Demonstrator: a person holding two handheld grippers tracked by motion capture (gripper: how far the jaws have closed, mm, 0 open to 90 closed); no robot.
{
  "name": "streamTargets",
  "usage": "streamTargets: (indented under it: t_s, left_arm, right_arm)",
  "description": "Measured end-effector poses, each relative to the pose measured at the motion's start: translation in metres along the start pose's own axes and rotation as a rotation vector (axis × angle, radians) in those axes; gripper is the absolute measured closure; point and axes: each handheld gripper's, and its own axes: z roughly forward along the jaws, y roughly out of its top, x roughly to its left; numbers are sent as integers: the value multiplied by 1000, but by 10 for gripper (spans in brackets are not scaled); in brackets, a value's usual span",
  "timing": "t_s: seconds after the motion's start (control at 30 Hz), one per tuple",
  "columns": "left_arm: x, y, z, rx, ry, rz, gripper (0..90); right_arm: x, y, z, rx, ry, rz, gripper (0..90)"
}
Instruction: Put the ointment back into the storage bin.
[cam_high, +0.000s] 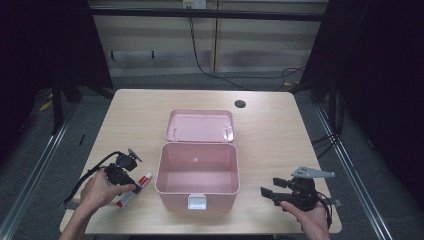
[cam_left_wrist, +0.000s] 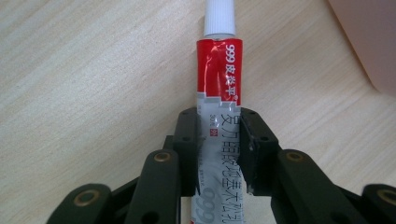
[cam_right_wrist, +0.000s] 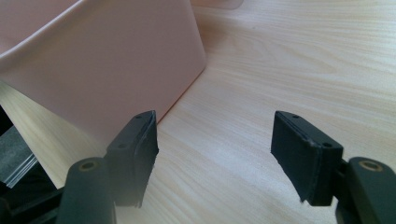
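Two hand-held grippers work at a light wooden table (cam_high: 270, 125), one on each side of an open pink plastic storage box (cam_high: 197, 172). Left gripper (cam_high: 131, 186): its black jaws are pinched on the flat silver end of a red-and-silver ointment tube with a white ribbed cap (cam_left_wrist: 218, 93), one pad on either edge. The tube lies flat on the table just beside the box's left wall, cap pointing away from the hand; in the left gripper view a corner of the pink wall stands close on the cap's right. Right gripper (cam_high: 267, 192): its jaws are spread with nothing between them, over bare table near the box's right front corner. The box's pink lid (cam_high: 200, 125) lies open behind it. A round dark hole (cam_high: 240, 104) sits in the tabletop, well apart.
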Motion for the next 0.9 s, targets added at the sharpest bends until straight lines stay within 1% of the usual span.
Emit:
streamTargets:
  t_s: [0.07, 0.17, 0.2, 0.23, 0.3, 0.43, 0.47, 0.5, 0.53, 0.57, 0.63, 0.67, 0.7, 0.77, 0.8, 0.83, 0.87, 0.9]
  left_arm:
    - [0, 0, 0, 8, 0, -15, 708]
    - [1, 0, -1, 6, -4, -19, 709]
    - [2, -1, -4, 1, -28, -7, 708]
    - [2, -1, -5, -4, -31, -8, 708]
    - [3, -2, -8, -8, -49, 2, 708]
    - [4, -4, -12, -12, -59, 14, 708]
    - [5, -5, -14, -17, -59, 20, 708]
    - [5, -6, -16, -25, -63, 17, 708]
    - [6, -7, -18, -32, -57, 23, 708]
    - [7, -7, -20, -39, -66, 16, 709]
    - [7, -8, -21, -36, -60, -5, 708]
    - [8, -8, -21, -37, -65, -8, 709]
    - [8, -8, -22, -34, -69, -6, 709]
    - [8, -9, -23, -38, -97, 13, 708]
    - [6, -9, -23, -36, -100, 19, 709]
    - [6, -9, -24, -24, -90, 45, 708]
    - [6, -9, -24, -24, -90, 45, 708]
    - [5, -9, -25, -21, -86, 54, 708]
  right_arm:
    - [0, 0, 0, 0, 1, 0, 319]
    - [0, 0, 0, -1, 1, -3, 319]
    - [0, 0, 0, 0, 1, 1, 319]
    - [0, 0, 0, 0, 1, 1, 319]
    - [0, 0, 0, -2, 1, 0, 319]
    - [0, 0, 0, -2, 1, 0, 316]
    - [0, 0, 0, -4, 2, -6, 313]
    - [0, 0, 0, -2, 2, -1, 311]
    - [0, 0, 0, -3, 2, -1, 310]
    - [0, 0, 0, -2, 2, 0, 307]
    - [0, 0, 0, -3, 3, -4, 302]
    - [0, 0, 0, -3, 4, -4, 299]
    - [0, 1, 0, -2, 5, -4, 298]
    - [0, 1, 0, -2, 5, -3, 297]
    - [0, 0, 0, -3, 4, -3, 296]
    - [0, 0, 0, -1, 4, 1, 296]
    - [0, 0, 0, -1, 3, 1, 296]
    - [0, 0, 0, -1, 3, 1, 296]
